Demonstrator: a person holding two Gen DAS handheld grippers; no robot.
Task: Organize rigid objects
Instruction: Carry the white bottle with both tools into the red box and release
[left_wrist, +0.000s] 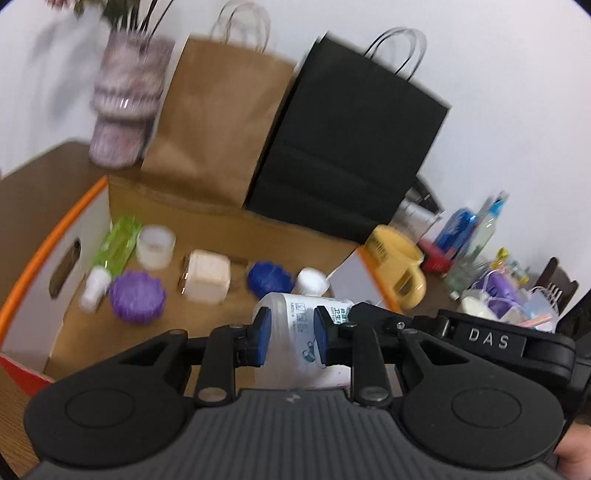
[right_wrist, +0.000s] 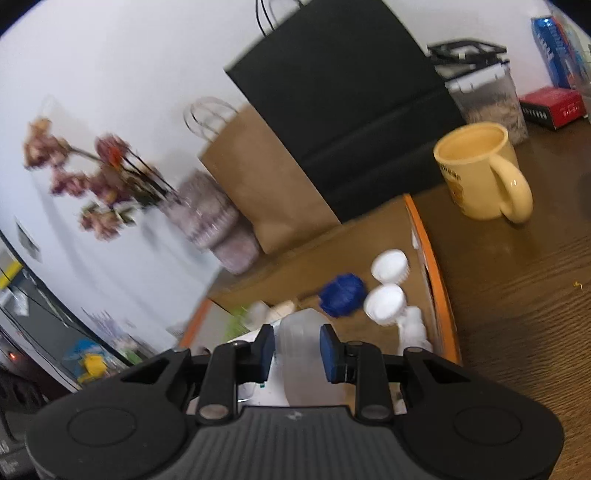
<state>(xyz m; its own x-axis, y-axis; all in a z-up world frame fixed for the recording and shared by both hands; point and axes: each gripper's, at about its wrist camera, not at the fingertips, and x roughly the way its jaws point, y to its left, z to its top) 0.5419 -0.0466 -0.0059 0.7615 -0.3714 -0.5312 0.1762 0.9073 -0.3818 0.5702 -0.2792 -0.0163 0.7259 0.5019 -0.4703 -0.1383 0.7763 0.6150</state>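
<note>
Over cardboard box, near its right edge: L gripper clamped on white bottle; R gripper pads flank a translucent bottle, contact unclear. Purple lid, blue lid on box floor.

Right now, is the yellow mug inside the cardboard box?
No, the yellow mug stands on the wooden table, outside the cardboard box's orange-edged wall.
</note>
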